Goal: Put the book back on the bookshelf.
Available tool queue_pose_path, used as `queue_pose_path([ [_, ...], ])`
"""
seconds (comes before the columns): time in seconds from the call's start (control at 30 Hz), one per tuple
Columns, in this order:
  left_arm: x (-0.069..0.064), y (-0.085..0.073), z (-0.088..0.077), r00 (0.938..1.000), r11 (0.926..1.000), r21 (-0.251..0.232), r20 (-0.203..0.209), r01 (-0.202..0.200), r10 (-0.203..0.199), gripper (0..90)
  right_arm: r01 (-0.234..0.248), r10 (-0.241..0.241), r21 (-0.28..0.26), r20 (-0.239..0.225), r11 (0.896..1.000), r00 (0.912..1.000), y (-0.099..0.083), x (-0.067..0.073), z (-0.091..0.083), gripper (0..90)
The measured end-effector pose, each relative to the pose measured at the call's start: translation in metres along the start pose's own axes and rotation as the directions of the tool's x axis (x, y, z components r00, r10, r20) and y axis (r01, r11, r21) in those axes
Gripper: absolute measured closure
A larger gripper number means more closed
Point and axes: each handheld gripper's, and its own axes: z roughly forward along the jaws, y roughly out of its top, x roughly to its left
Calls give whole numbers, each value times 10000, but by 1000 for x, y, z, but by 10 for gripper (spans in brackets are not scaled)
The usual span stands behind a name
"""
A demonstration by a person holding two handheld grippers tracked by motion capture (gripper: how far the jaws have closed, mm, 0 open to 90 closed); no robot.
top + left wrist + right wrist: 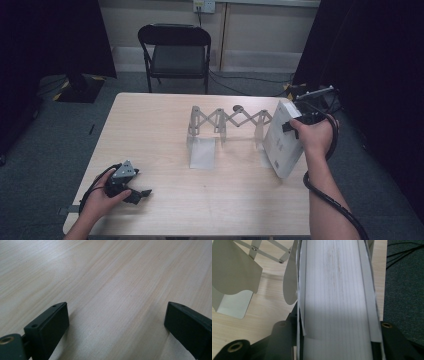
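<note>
High view: the right gripper (pixel 295 124) clamps a thick white book (pixel 283 137) across its width, jaws pressed on both covers, holding it tilted at the right edge of the table (pixel 150 140). The book's lower corner is at or just above the tabletop; contact cannot be told. Just left of it stands an expanding rack (pixel 227 122) with grey divider plates; its rightmost plate lies just beside the book's cover. The left gripper (pixel 137 192) rests near the front left corner, jaws wide apart with nothing between them. A folding chair (pixel 175 52) stands beyond the table. Right gripper view: page edges (pixel 337 297) run between the jaws; rack plate (pixel 233 270) at left.
</note>
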Motion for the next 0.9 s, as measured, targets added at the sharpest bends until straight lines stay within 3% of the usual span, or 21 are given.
queue_pose_path([
  [0.9,0,0,-1,10000,10000,22,-6,-70,70,54,-142,144,-98,221,9999,9997,10,1,12,536],
])
